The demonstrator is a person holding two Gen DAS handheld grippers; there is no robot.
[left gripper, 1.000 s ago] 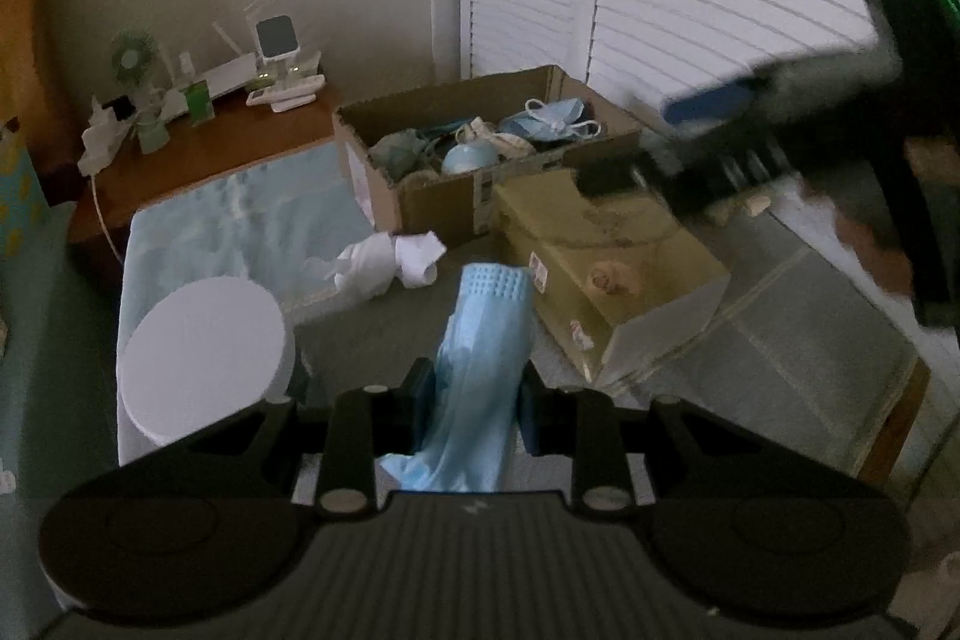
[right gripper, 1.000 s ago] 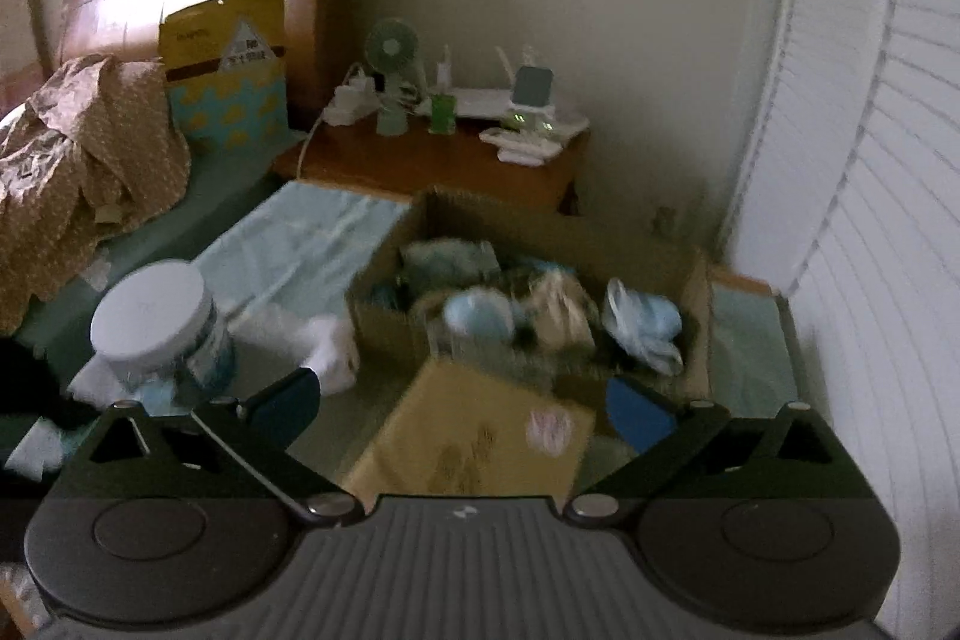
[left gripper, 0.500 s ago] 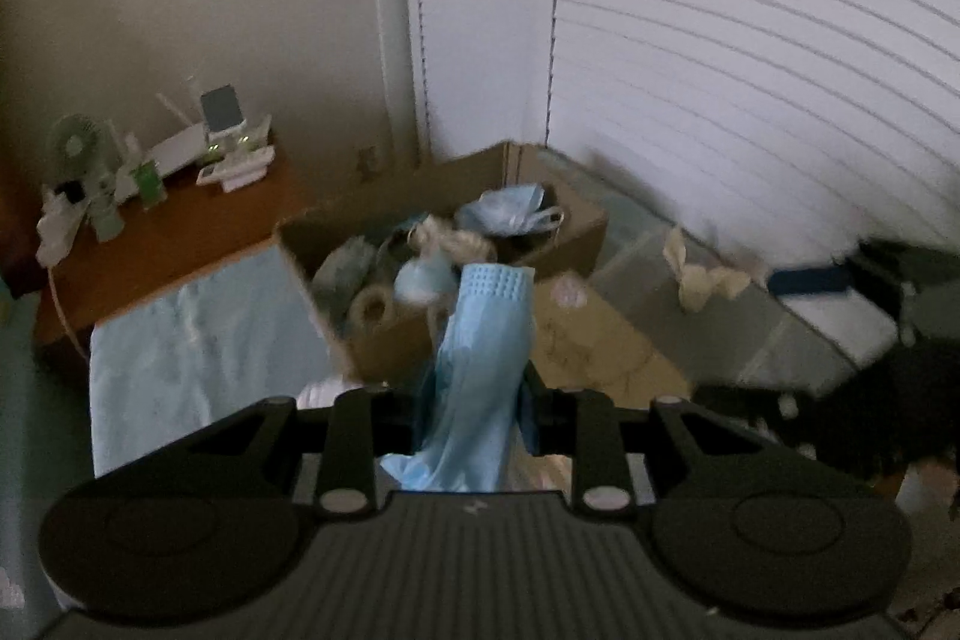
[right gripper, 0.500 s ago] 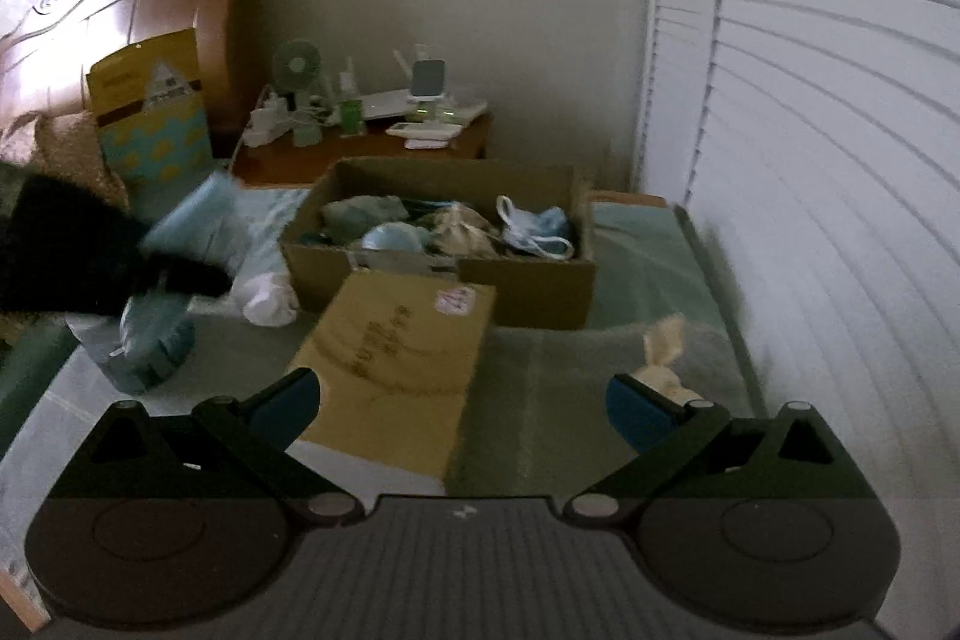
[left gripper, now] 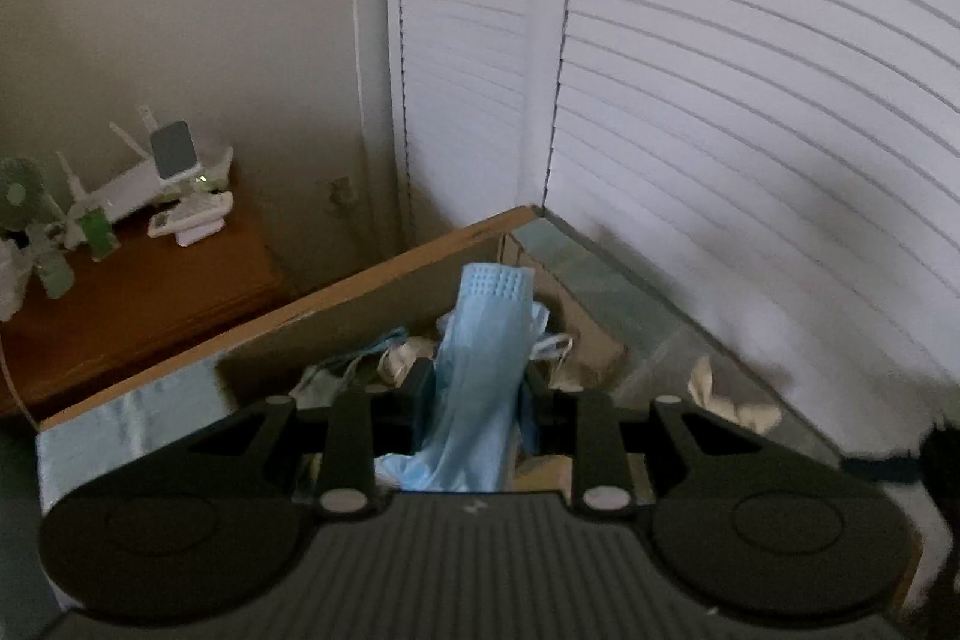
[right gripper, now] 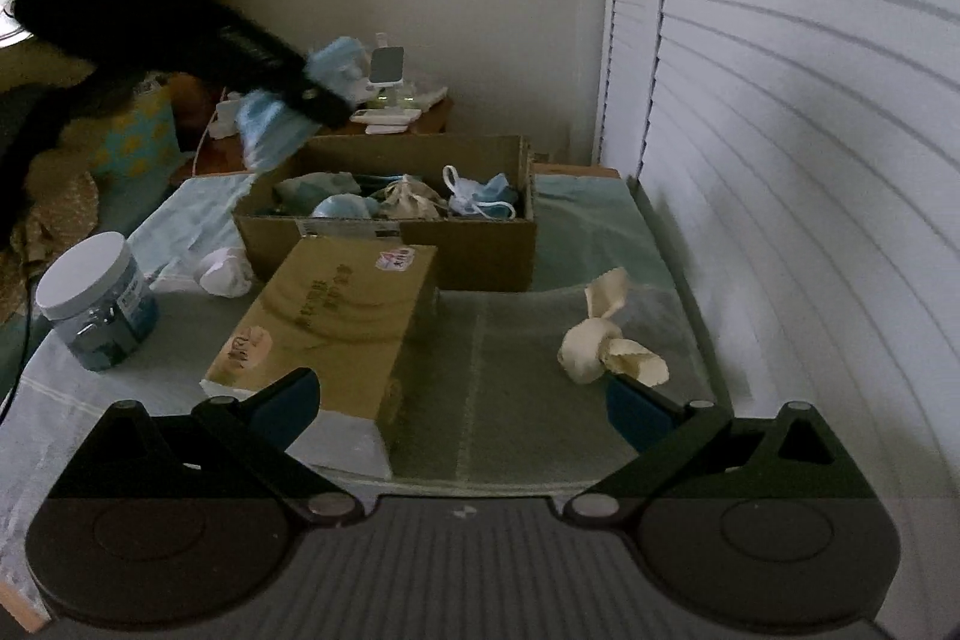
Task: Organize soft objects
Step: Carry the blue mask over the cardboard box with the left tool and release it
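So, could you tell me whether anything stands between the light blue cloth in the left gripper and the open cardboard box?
Nothing visible does. The left gripper holds the light blue cloth right above the open cardboard box, whose top is uncovered, with only other soft items inside.

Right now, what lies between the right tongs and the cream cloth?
Only bare grey-green mat; the cream cloth sits just ahead of the open right tongs, in the right wrist view.
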